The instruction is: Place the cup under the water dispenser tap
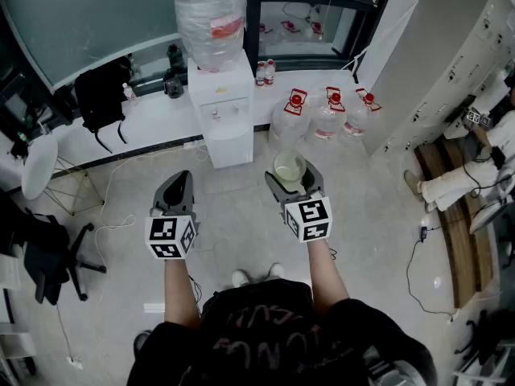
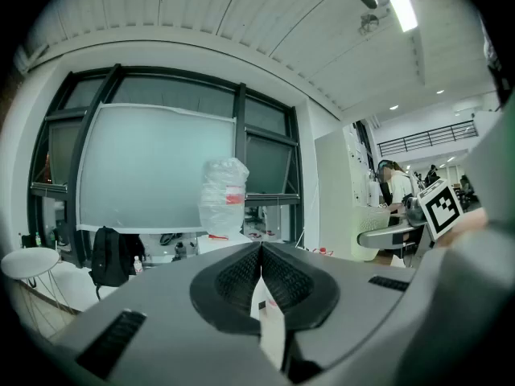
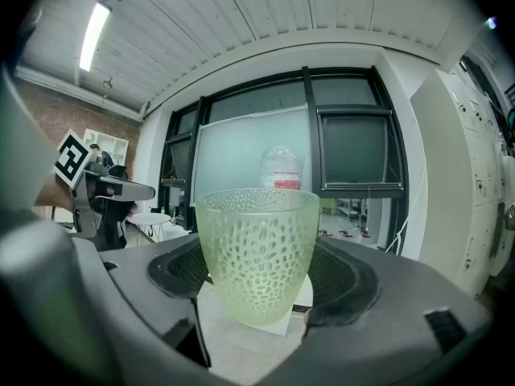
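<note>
In front of the water dispenser (image 1: 228,111), well short of its taps: right gripper (image 1: 293,174), clamped on a pale green dimpled cup (image 3: 257,252), held upright with mouth up and a pad against each side. Left of that, also facing the dispenser: left gripper (image 1: 180,180), jaws pressed together, nothing between them. On top of the dispenser: clear water bottle (image 1: 212,18) with red label. Right of the dispenser, low against the ledge: three spare jugs (image 1: 326,112), red-and-white caps. Just right of the dispenser, on the ledge: small bottles (image 1: 265,72). Left of the dispenser, on the ledge: black backpack (image 1: 102,95).
</note>
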